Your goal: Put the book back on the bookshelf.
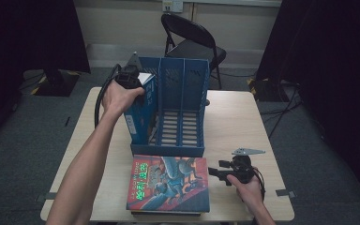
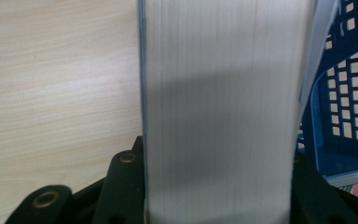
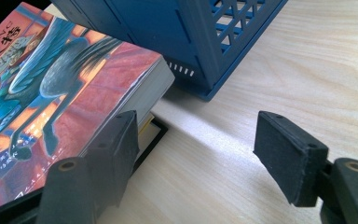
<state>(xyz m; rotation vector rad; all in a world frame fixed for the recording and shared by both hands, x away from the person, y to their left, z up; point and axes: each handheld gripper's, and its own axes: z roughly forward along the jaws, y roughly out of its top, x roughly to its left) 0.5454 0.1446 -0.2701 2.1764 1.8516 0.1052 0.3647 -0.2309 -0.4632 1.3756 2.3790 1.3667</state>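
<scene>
Nearest to me, a stack of books lay flat at the table's front edge. The top book had a red cover with a winged creature and yellow-green Chinese characters down its left side; I could not read them clearly. In the right gripper view, pale letters at the cover's corner were cut off and unreadable. A darker book lay under it.

Just right of the stack, my right gripper rested low over the table, its jaws standing wide apart with nothing between them.

Beyond the stack stood a blue file rack with three slots. In its left slot, a blue book stood upright, a small white label low on its spine. My left gripper was clamped on the book's top, pads pressing either side of the white page edges.
</scene>
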